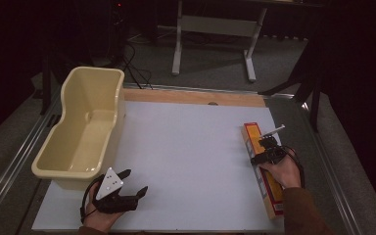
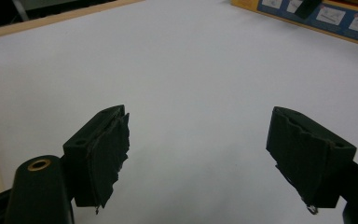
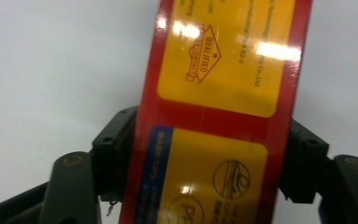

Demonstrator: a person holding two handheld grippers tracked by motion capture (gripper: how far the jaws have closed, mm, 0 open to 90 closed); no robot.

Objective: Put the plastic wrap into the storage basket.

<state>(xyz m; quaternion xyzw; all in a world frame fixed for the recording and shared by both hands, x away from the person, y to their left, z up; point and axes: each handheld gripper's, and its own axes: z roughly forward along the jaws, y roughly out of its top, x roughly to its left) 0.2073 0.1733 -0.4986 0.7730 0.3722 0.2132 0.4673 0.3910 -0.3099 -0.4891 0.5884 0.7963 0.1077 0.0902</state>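
Observation:
A long, narrow red and yellow box [image 1: 252,139] lies on the white table top [image 1: 191,156] near its right edge, running from far to near. My right gripper [image 1: 263,151] straddles its middle. In the right gripper view the box [image 3: 223,70] sits between the two black jaws, whose pads press on both long sides, so the right gripper [image 3: 209,158] is shut on it. My left gripper [image 1: 136,181] rests near the table's front left, open, with nothing between its jaws. In the left gripper view, bare table shows between the fingers of the left gripper [image 2: 198,158], and the box [image 2: 317,16] lies far off.
A large cream plastic tub [image 1: 93,73] stands along the left edge of the table, with nothing in it. A wooden strip [image 1: 191,97] borders the far edge. Beyond it stands a metal table frame [image 1: 215,29] on the dark floor.

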